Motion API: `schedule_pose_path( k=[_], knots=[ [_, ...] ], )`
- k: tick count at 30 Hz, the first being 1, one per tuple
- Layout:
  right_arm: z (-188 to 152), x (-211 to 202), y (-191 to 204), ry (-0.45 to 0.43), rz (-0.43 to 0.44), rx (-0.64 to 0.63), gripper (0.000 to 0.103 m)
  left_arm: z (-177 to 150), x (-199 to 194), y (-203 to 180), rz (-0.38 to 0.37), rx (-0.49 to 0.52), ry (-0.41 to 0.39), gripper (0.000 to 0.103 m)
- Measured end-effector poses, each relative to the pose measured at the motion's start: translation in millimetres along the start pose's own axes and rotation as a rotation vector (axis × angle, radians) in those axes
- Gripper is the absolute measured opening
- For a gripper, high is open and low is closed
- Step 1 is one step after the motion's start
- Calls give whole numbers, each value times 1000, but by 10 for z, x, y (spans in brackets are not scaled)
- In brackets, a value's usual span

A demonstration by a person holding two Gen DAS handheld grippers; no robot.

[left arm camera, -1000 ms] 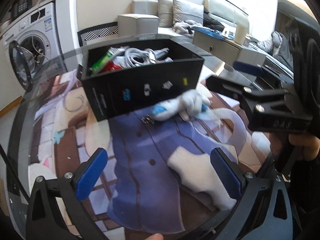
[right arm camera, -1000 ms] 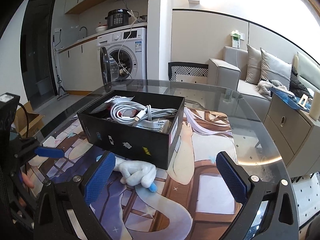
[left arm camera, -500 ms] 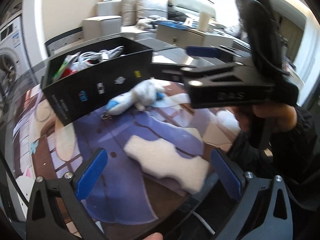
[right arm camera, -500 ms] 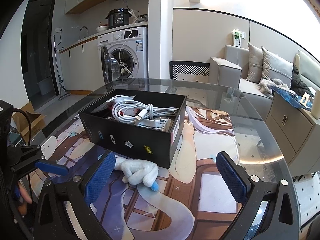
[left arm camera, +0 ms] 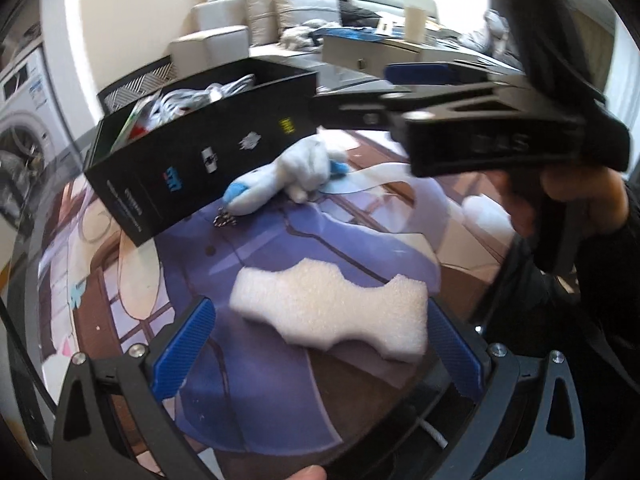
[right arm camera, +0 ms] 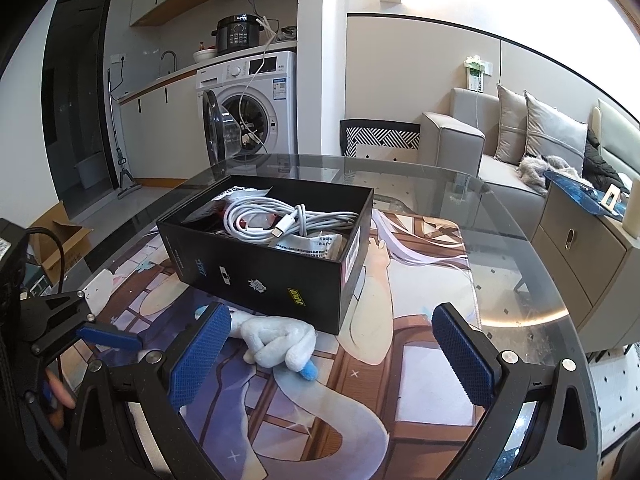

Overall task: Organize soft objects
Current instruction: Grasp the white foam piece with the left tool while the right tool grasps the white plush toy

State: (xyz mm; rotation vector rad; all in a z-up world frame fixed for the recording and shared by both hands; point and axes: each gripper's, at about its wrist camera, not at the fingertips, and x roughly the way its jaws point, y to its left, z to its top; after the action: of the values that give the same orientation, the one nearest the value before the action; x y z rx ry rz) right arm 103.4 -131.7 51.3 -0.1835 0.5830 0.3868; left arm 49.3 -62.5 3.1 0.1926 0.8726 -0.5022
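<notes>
Left wrist view, left to right: left gripper (left arm camera: 316,354) jaws wide, holding nothing, blue pads either side of a white foam piece (left arm camera: 332,312) lying flat on the printed desk mat (left arm camera: 256,392) near the table's near edge. The foam sits between the fingers, contact with the pads not clear, probably just apart. Up-left of it, a black cardboard box (left arm camera: 200,160) stands on the mat, open top, with white cables (left arm camera: 224,92) and some packets inside. Just right of the box's front wall lies a white plush toy (left arm camera: 288,178) with blue tips, on its side, touching or almost touching the box; a small metal keychain clip (left arm camera: 224,220) at its left end. Right side: the right gripper (left arm camera: 404,92) seen side-on above the plush, blurred, held by a hand (left arm camera: 576,196) in a dark sleeve.

Right wrist view, left to right: the left gripper shows at the left edge, low over the mat. Right gripper (right arm camera: 332,354) jaws wide, empty, hovering over the mat. The plush toy (right arm camera: 280,340) lies just inside its left finger (right arm camera: 200,356), against the box's (right arm camera: 264,276) near wall. Glass table (right arm camera: 520,280) rim bare to the right. Washing machine (right arm camera: 256,104) and sofa (right arm camera: 500,148) behind.
</notes>
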Motion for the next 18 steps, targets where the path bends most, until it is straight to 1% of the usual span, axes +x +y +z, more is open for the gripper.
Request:
schedule_pose_path(
  k=[2,8,11,16,17,18],
  knots=[
    [-3,8,-7,4,2,2,102,11,47,58,0,-51,1,103],
    [-39,111,-39,57,8,9,102,13,68,156,26,-116,2,103],
    [-59,146,-23,75,14,5,102,-1,86,175,52,-116,12,103],
    [-90,221,40,109,31,-12,102,11,110,198,53,-117,18,101],
    [-96,239,53,119,33,-20,102,6,107,197,59,-108,22,99],
    [-99,251,58,124,33,-23,102,17,107,189,66,-98,19,89]
  ],
)
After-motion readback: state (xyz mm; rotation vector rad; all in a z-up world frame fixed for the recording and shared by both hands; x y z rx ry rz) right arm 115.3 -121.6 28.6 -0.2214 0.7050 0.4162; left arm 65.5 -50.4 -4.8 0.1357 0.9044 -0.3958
